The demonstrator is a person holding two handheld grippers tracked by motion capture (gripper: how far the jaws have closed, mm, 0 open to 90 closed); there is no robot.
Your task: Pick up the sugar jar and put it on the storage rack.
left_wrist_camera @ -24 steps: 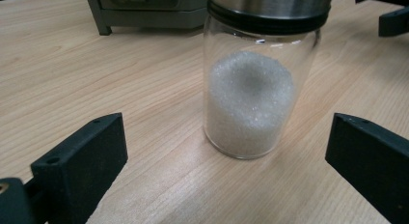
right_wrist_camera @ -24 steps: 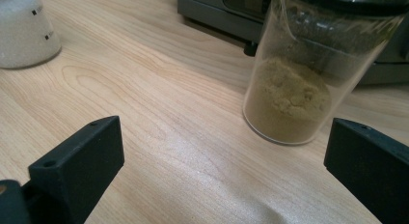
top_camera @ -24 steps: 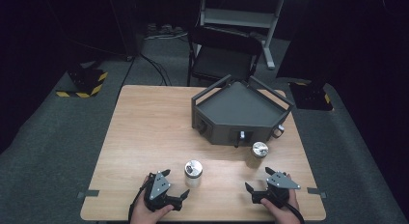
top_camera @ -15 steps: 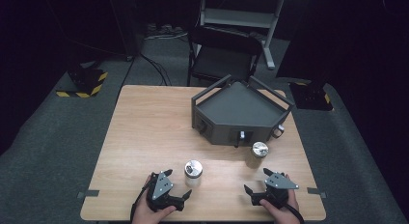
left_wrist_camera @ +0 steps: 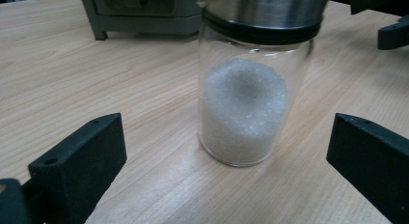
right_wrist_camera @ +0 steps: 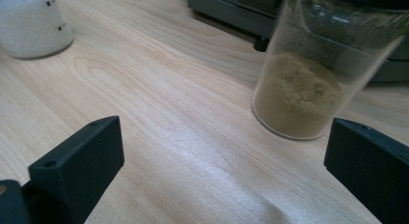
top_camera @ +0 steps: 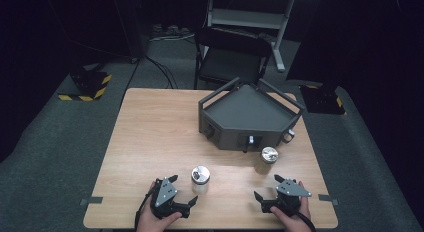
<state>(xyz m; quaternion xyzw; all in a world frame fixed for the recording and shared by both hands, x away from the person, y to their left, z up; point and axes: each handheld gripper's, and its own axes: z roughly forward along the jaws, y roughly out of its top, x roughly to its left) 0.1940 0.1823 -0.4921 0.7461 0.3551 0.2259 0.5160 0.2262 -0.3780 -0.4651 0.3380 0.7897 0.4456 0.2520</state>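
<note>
A glass jar of white granules (top_camera: pixel 200 178) with a metal lid stands near the table's front, just right of my left gripper (top_camera: pixel 182 190). In the left gripper view this white jar (left_wrist_camera: pixel 246 108) stands upright a little ahead of the wide-open jaws, which do not touch it. A second jar holding brown powder (top_camera: pixel 267 159) stands in front of the grey tray (top_camera: pixel 235 134). My right gripper (top_camera: pixel 267 188) sits just short of it. In the right gripper view the brown jar (right_wrist_camera: pixel 301 89) is ahead, toward the right jaw, and both jaws stand apart with nothing between them.
The grey angular tray with raised rails occupies the table's far right. A black chair (top_camera: pixel 232 57) stands behind the wooden table (top_camera: pixel 150 137). The white jar (right_wrist_camera: pixel 29 26) appears at the top left of the right gripper view.
My left gripper has edged slightly right, toward the white jar. The right gripper and both jars have stayed put.
</note>
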